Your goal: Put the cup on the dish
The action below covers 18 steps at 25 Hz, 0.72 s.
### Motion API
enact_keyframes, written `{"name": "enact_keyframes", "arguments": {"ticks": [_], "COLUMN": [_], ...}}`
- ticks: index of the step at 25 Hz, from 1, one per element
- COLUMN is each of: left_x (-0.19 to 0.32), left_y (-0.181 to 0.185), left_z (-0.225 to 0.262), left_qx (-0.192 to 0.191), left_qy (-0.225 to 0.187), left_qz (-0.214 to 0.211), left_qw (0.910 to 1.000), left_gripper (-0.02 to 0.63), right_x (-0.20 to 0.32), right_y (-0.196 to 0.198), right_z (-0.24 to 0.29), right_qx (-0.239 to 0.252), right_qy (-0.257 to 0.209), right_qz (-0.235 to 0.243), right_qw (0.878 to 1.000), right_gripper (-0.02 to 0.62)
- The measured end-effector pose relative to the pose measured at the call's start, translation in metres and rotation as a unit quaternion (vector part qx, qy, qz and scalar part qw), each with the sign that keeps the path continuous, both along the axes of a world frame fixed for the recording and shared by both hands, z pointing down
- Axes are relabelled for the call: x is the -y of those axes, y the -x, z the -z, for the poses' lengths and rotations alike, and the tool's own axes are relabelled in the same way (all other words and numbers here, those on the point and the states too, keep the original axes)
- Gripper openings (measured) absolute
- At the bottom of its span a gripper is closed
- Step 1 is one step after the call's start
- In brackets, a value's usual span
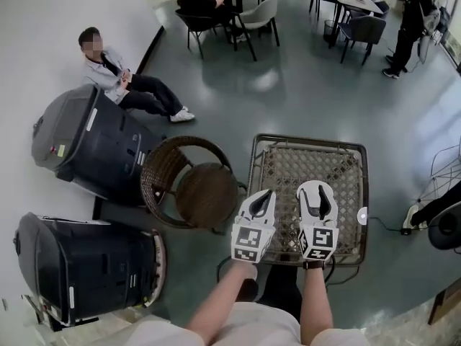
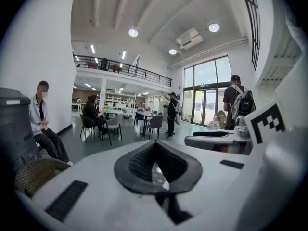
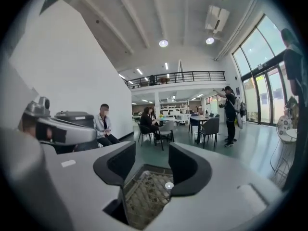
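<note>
No cup and no dish shows in any view. Both grippers hang side by side over a square wicker-topped table (image 1: 310, 141), which is bare under them. In the head view my left gripper (image 1: 265, 193) has its jaws together; in the left gripper view its black pads (image 2: 139, 160) meet at the tip, with nothing held. To its right, my right gripper (image 1: 317, 187) stands open. The right gripper view shows a wide gap between that gripper's (image 3: 151, 149) pads, with only the woven tabletop (image 3: 147, 191) seen through it.
A round wicker chair (image 1: 205, 193) stands left of the table. Two dark grey machines (image 1: 86, 143) (image 1: 79, 265) line the left wall. A person (image 1: 115, 78) sits by the wall. Dining tables, chairs and people fill the far room. A small white disc (image 1: 362, 215) sits on the table's right edge.
</note>
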State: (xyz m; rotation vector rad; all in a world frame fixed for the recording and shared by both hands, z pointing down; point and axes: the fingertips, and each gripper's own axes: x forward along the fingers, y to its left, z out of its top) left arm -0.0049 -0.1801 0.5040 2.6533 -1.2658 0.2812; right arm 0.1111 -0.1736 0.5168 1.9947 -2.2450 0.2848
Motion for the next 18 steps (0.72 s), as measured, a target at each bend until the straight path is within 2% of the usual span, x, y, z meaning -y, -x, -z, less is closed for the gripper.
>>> {"name": "enact_keyframes", "arguments": {"ticks": [4, 6, 9, 13, 18], "left_x": [-0.004, -0.009, -0.02, -0.031, -0.048], "left_y": [0.033, 0.048, 0.063, 0.072, 0.08], "left_z": [0.076, 0.098, 0.114, 0.142, 0.165], "left_qx": [-0.059, -0.053, -0.024, -0.025, -0.036], "left_qy": [-0.05, -0.071, -0.094, -0.121, -0.145], "left_qz": [0.038, 0.037, 0.031, 0.019, 0.01], "left_qw": [0.9963, 0.9954, 0.9948, 0.9922, 0.9888], "left_gripper": [0.003, 0.003, 0.003, 0.003, 0.003], "right_x": [-0.016, -0.021, -0.028, -0.04, -0.066], "right_y": [0.036, 0.059, 0.086, 0.102, 0.11], "right_z": [0.073, 0.098, 0.127, 0.17, 0.198], "right_qx": [0.006, 0.001, -0.007, -0.005, -0.008], "right_qy": [-0.047, -0.051, -0.05, -0.086, -0.11], "right_qz": [0.024, 0.031, 0.035, 0.031, 0.021], "right_qw": [0.999, 0.998, 0.998, 0.996, 0.994], "right_gripper": [0.161, 0.125, 0.077, 0.006, 0.0]}}
